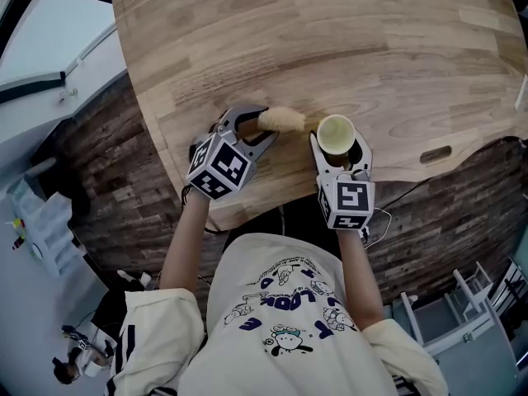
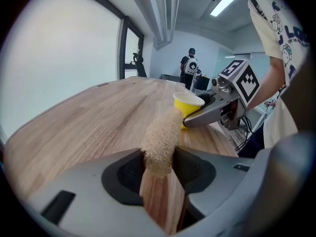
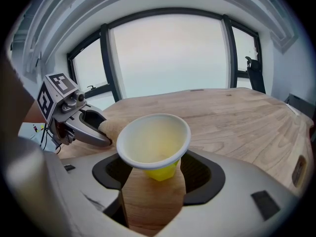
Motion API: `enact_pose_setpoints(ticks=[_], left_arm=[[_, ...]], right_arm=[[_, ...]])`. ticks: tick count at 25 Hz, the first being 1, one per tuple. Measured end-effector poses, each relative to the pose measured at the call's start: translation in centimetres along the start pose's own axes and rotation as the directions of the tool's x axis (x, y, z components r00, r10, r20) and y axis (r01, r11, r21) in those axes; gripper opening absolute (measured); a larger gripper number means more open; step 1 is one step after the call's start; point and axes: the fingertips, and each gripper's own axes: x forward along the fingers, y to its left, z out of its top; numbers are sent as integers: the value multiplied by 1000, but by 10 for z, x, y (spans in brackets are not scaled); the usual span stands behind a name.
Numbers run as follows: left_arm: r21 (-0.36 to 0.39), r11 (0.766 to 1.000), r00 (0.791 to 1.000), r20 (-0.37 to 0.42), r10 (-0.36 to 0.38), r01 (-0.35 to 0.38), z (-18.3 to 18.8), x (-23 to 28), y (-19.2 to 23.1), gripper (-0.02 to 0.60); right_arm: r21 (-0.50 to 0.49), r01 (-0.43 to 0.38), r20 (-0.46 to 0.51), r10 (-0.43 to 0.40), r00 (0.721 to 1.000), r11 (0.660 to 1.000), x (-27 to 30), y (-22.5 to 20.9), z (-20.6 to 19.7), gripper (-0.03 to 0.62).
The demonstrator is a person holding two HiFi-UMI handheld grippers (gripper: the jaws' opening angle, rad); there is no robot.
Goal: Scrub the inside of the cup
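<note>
A yellow paper cup (image 1: 336,132) with a pale inside stands upright near the front edge of the wooden table (image 1: 371,40). My right gripper (image 1: 338,141) reaches around it with one jaw on each side. In the right gripper view the cup (image 3: 154,139) is between the jaws and a gap shows on each side of its narrow base. My left gripper (image 1: 252,126) is shut on a tan, rough scrubbing sponge (image 1: 285,120). The sponge (image 2: 160,137) sticks out forward between the jaws, and its tip lies just left of the cup (image 2: 187,104), close to the rim.
The table's front edge runs right under both grippers, and dark plank floor lies beyond it. A slot-shaped cutout (image 1: 435,153) sits in the tabletop to the right. A person (image 2: 190,65) stands far off across the room. Large windows line the far side.
</note>
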Motion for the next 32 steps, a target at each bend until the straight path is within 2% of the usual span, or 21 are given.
enact_pose_setpoints(ticks=[9, 14, 22, 32], left_arm=[[-36, 999, 999, 31, 36, -35, 5, -18, 2, 190], [-77, 996, 996, 78, 52, -46, 16, -37, 7, 190], [-33, 998, 986, 150, 66, -62, 49, -70, -6, 190], [-17, 992, 978, 168, 127, -126, 54, -98, -19, 190]], right_arm=[[-79, -33, 12, 34, 999, 996, -9, 12, 19, 290], [-135, -98, -25, 96, 995, 986, -13, 27, 23, 290], [-240, -140, -79, 124, 989, 961, -20, 51, 27, 288], [-249, -155, -78, 140, 987, 956, -27, 65, 34, 288]])
